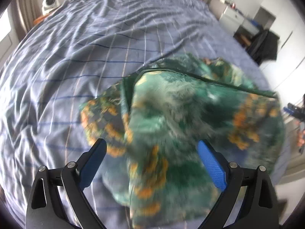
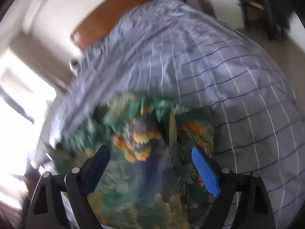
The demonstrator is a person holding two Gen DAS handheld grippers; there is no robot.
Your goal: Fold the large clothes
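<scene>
A large green garment with orange flower print [image 1: 181, 114] lies bunched on the bed, blurred by motion. My left gripper [image 1: 151, 145] hangs just above its near part, jaws wide open, nothing between the blue pads [image 1: 211, 166]. In the right wrist view the same garment [image 2: 144, 143] lies crumpled below my right gripper [image 2: 149, 152], which is also wide open and empty; its blue pads [image 2: 205, 171] stand well apart over the cloth. Both views are smeared.
The bed carries a wrinkled light-blue checked sheet [image 1: 85, 57] with a wooden headboard [image 2: 124, 9] behind. A white round device [image 1: 50, 2] sits at the bed's far left. White drawers [image 1: 231, 17] and a dark chair [image 1: 265, 43] stand to the right.
</scene>
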